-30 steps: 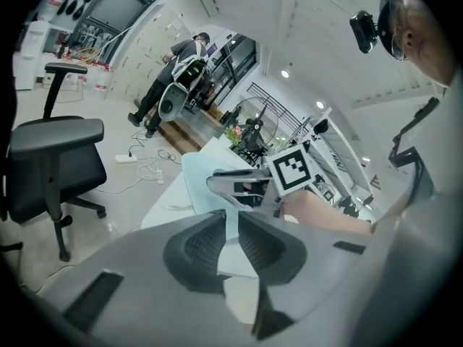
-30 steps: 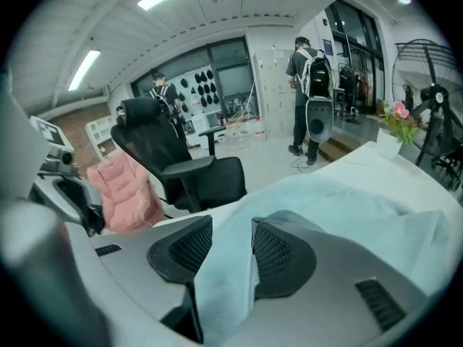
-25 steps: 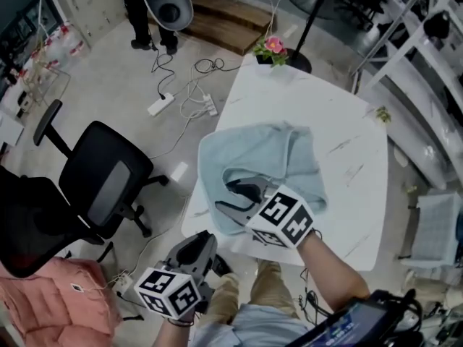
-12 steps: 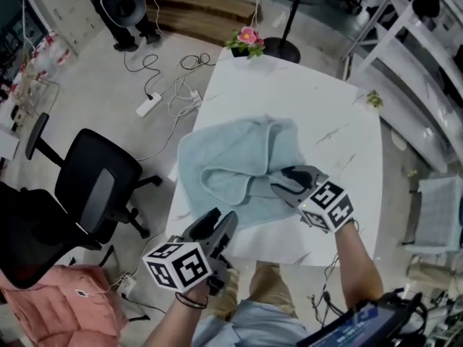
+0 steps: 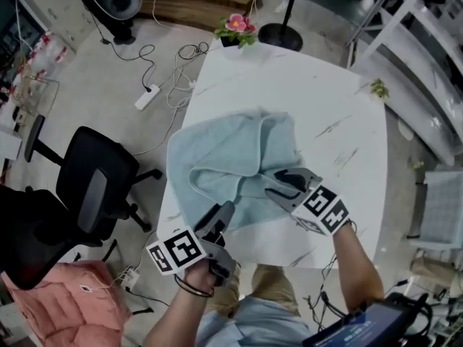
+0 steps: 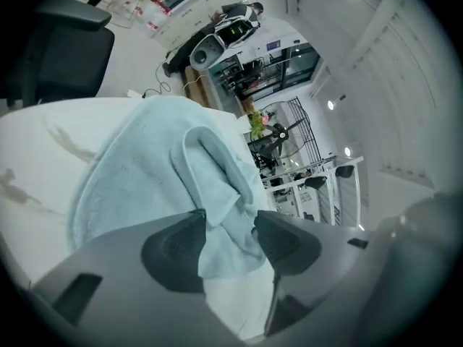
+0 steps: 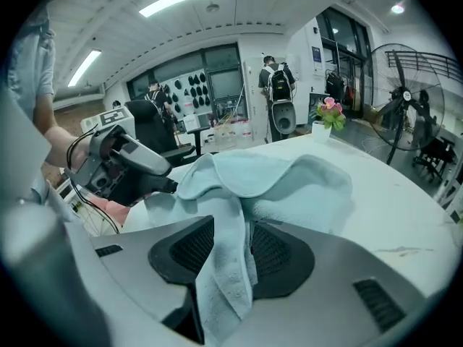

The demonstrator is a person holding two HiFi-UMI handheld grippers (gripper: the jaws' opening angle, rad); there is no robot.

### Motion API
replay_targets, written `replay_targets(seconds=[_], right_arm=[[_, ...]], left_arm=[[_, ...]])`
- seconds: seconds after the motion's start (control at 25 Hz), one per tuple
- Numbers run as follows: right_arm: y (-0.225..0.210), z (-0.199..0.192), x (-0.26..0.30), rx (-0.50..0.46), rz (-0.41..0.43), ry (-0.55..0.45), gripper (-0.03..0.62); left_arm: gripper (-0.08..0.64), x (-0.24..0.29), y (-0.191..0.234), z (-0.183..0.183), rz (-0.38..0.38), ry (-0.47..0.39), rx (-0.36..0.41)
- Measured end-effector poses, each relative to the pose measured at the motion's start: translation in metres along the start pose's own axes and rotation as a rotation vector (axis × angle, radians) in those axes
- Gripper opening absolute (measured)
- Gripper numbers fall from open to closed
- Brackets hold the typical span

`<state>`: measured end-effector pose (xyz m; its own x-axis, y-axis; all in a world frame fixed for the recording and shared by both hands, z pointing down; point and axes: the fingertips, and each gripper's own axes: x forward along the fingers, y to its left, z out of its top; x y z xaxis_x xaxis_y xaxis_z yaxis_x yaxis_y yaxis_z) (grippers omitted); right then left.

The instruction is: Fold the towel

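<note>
White table [image 5: 289, 85], rumpled towel [image 5: 217, 157], right gripper [image 5: 276, 183] just closing on its fold

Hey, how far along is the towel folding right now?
Nothing folded yet: the towel lies bunched on the table. In hand: the right gripper, jaws just closing, pinches a fold; the left gripper, jaws just opening, straddles the near edge. Left: flatten, then fold.
</note>
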<state>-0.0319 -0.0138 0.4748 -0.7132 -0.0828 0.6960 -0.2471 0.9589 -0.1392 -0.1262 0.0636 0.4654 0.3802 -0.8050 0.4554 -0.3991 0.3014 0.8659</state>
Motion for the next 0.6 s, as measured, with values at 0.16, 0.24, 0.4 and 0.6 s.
replay_targets(seconds=[0.16,0.24,0.4,0.6], right_arm=[[0.008,-0.003,-0.002,-0.03,0.056,0.005,0.164],[0.01,0.005,-0.008,-0.057,0.077,-0.019,0.163],[0.003,0.037,-0.019,-0.165,0.058,-0.078,0.153],[0.01,0.054,-0.011,-0.4,0.133,-0.031,0.147]], left_arm=[[0.113,0.009,0.011,0.007,0.017,-0.046,-0.064],[0.038,0.007,0.015,0.009,0.042,-0.057,-0.072],[0.017,0.004,0.017,0.007,0.065,-0.052,-0.049],[0.214,0.002,-0.001,0.001,0.01,-0.063,-0.086]])
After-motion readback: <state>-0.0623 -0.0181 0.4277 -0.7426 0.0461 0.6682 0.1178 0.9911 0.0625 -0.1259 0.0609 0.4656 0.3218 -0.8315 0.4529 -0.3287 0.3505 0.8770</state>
